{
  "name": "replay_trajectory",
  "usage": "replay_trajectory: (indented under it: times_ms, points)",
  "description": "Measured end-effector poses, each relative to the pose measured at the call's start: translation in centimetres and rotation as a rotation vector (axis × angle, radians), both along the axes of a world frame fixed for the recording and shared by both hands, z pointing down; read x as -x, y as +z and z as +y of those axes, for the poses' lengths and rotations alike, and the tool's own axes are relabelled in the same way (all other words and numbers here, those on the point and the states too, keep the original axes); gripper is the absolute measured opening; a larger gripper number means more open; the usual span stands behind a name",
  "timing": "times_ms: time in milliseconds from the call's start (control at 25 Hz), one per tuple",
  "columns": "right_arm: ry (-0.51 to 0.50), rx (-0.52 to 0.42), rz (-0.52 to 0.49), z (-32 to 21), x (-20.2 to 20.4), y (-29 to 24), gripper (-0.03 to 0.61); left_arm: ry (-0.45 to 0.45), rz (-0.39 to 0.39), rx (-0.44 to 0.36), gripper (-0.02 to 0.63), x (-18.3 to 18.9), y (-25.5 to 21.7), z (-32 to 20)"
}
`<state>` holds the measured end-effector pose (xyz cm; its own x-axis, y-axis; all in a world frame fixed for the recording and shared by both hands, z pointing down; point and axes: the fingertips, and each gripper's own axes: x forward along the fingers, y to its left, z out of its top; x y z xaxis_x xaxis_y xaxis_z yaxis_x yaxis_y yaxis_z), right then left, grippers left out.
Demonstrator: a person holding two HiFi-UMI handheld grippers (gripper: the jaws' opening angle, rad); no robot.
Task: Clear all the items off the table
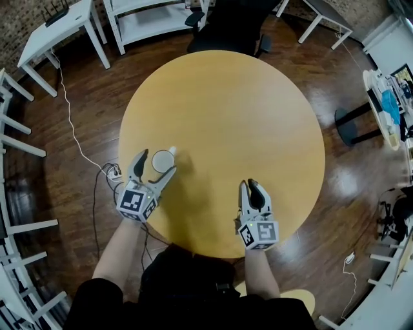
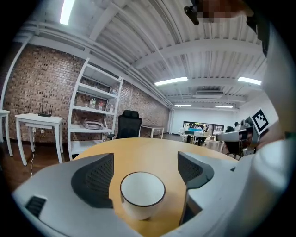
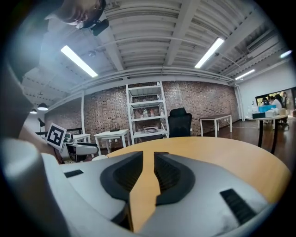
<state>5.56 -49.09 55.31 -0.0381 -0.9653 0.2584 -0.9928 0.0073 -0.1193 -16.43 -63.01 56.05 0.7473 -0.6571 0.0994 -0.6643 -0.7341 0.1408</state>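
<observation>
A small white cup (image 1: 162, 160) with a dark rim stands near the left edge of the round wooden table (image 1: 245, 109). My left gripper (image 1: 157, 164) is open around it, one jaw on each side. In the left gripper view the cup (image 2: 142, 196) sits upright between the pads (image 2: 95, 178), with a gap on both sides. My right gripper (image 1: 251, 187) rests over the table's near right part. Its jaws are shut with only a thin slit between them and nothing held; the right gripper view shows bare tabletop (image 3: 222, 157) beyond the right gripper (image 3: 148, 156).
A black office chair (image 1: 232, 26) stands at the table's far side. White shelving (image 1: 148, 16) and a white side table (image 1: 58, 32) are at the back left. Cables (image 1: 106, 173) trail on the wooden floor at the left. Another table (image 1: 387, 109) stands at the right.
</observation>
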Motion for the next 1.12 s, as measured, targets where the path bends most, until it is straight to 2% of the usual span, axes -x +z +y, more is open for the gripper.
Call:
replay_trajectory:
  times_ms: [40, 120, 160, 240, 360, 480, 520, 600, 640, 800, 840, 1000, 1120]
  points:
    - [0.005, -0.014, 0.000, 0.2, 0.1, -0.5, 0.078, -0.001, 0.013, -0.010, 0.423, 0.3, -0.8, 0.1]
    - [0.020, -0.045, -0.002, 0.8, -0.1, -1.8, 0.078, -0.004, 0.039, -0.041, 0.368, 0.6, -2.5, 0.7]
    - [0.029, -0.062, -0.004, 1.2, -0.4, -2.5, 0.078, -0.007, 0.048, -0.062, 0.326, 0.8, -3.6, 1.1]
    - [0.049, -0.096, -0.013, 2.1, -1.1, -3.7, 0.078, -0.014, 0.063, -0.095, 0.205, 1.3, -5.7, 1.9]
    - [0.070, -0.138, -0.016, 3.6, -1.9, -5.2, 0.078, -0.022, 0.093, -0.111, 0.135, 2.1, -7.8, 3.4]
    - [0.085, -0.178, 0.000, 4.8, -3.1, -6.6, 0.078, -0.004, 0.132, -0.130, 0.131, 1.9, -9.5, 4.9]
    - [0.092, -0.191, 0.003, 5.3, -3.4, -7.2, 0.078, 0.004, 0.142, -0.136, 0.101, 1.7, -10.1, 5.4]
    - [0.105, -0.215, 0.013, 6.4, -4.1, -8.9, 0.078, 0.020, 0.162, -0.145, 0.093, 1.2, -11.3, 6.5]
    - [0.112, -0.227, 0.021, 7.1, -4.4, -9.7, 0.078, 0.028, 0.176, -0.147, 0.061, 0.8, -12.0, 7.1]
    - [0.140, -0.268, 0.046, 9.4, -6.3, -12.0, 0.078, 0.074, 0.287, -0.144, 0.051, -1.3, -14.3, 9.3]
    - [0.143, -0.276, 0.051, 9.7, -6.7, -12.4, 0.078, 0.085, 0.306, -0.151, 0.021, -1.9, -14.9, 9.7]
    - [0.136, -0.301, 0.073, 10.6, -6.9, -14.0, 0.078, 0.129, 0.302, -0.188, 0.002, -3.6, -16.2, 11.3]
    - [0.118, -0.317, 0.088, 11.1, -6.7, -14.3, 0.078, 0.148, 0.317, -0.167, 0.002, -4.0, -16.2, 12.3]
